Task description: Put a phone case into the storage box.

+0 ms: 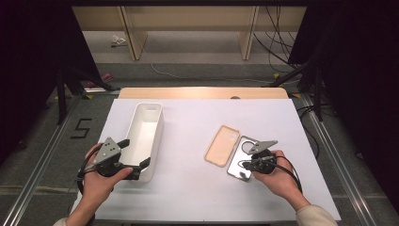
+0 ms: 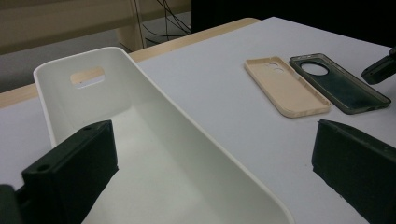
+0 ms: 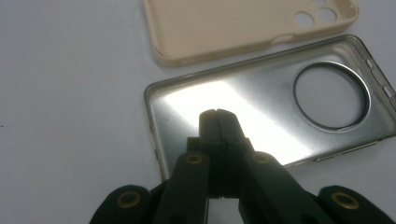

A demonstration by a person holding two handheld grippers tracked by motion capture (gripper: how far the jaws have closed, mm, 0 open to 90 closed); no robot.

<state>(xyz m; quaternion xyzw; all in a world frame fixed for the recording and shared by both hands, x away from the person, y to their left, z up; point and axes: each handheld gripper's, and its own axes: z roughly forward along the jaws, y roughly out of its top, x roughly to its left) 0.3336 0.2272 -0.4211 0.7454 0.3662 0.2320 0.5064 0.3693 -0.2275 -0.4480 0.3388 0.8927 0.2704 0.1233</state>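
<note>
At lower left the left gripper (image 1: 134, 159) stands released astride the bin (image 1: 146, 127) wall. At centre the beige case (image 1: 222, 145) lies just beside the dark case (image 1: 243, 157). At lower right the right gripper (image 3: 217, 122) is clenched over the dark case, grasping nothing; I think it may slide on the glossy inside or nudge the beige case.

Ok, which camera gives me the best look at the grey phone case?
The right gripper view: the grey phone case is close up, round cutout and rim clear. The high view shows it small beside the right gripper; the left gripper view shows it far off.
</note>
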